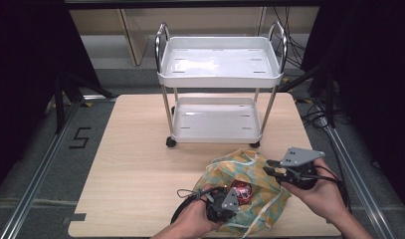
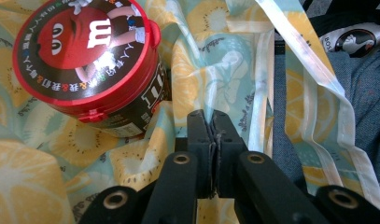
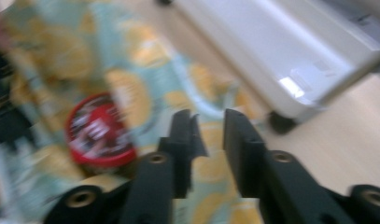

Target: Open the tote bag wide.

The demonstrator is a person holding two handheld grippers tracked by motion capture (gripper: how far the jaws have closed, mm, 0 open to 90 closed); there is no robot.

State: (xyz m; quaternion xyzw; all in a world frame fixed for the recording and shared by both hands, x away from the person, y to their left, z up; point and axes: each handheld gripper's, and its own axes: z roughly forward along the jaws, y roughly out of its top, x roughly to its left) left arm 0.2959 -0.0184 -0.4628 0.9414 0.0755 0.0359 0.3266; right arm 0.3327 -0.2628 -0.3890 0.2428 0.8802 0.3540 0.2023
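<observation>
We see the left gripper (image 2: 211,122) with jaws pressed together on a fold of the lemon-print bag (image 2: 215,60); the fabric edge sits pinched between the pads. The red-lidded candy tub (image 2: 87,58) lies in the bag just up and left of those fingertips. The right gripper (image 3: 207,122) hangs over the bag's far edge, jaws parted with nothing between them; that view is blurred. The tub (image 3: 101,129) shows left of its fingers. The bag rests on a pale wooden table (image 1: 135,164). Beyond both grippers stands a white two-shelf cart (image 1: 220,74); dark curtains flank the room.
</observation>
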